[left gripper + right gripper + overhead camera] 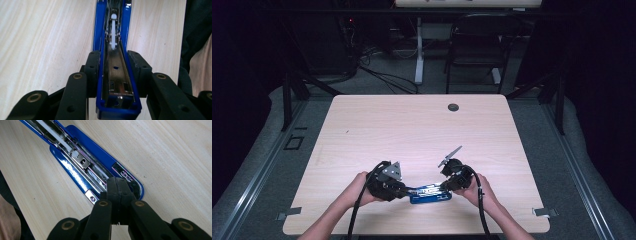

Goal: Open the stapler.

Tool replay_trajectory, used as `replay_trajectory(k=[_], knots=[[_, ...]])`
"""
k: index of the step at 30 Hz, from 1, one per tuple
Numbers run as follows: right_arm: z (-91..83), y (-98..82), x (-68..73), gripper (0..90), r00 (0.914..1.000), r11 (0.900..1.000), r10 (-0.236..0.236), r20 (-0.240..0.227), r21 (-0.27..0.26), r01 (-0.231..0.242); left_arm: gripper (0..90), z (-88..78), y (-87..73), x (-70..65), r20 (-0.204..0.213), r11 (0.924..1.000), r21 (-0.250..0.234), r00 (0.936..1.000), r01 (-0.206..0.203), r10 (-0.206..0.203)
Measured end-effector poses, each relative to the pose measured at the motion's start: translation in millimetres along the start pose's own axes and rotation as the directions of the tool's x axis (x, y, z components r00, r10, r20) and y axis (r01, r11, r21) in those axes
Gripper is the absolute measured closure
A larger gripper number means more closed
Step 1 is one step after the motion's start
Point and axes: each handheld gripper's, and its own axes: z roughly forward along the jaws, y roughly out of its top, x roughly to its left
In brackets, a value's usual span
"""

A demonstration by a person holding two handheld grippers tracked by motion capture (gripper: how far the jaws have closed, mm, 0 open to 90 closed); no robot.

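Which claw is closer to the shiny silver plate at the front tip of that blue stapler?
Right. The right claw, shut, presses down by the silver plate at the tip of the stapler. The left claw clamps the sides of the opposite end.

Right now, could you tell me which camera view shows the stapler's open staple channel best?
The left gripper view: it looks straight down the blue stapler's open channel to the white pusher. The right gripper view shows its front end obliquely; the high view shows a small blue shape.

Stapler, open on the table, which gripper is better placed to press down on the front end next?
Right. The right gripper has its jaws shut, tip resting at the front end of the blue stapler. The left gripper is clamped on the stapler's sides, steadying it.
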Motion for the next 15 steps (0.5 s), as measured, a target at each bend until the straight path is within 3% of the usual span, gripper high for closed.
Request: replay_trajectory(k=[3,5,15], knots=[[0.9,-0.4,0.4,90.0,0.9999,1.0,0.012,-0.007,-0.011,-0.013,64.9,5.6,-5.4,1.5,0.008,0.9991,0.041,1.0,0.003,-0.004],[0.9,-0.2,-0.3,90.0,1.0,1.0,0.006,-0.008,0.0,-0.006,64.7,6.8,-9.8,4.3,0.025,0.9994,0.021,0.9993,0.028,-0.028],[1.1,0.0,-0.3,90.0,0.9999,1.0,0.01,-0.007,-0.001,-0.01,64.6,9.3,-13.3,7.5,0.046,0.9986,0.027,0.9979,0.044,-0.046]])
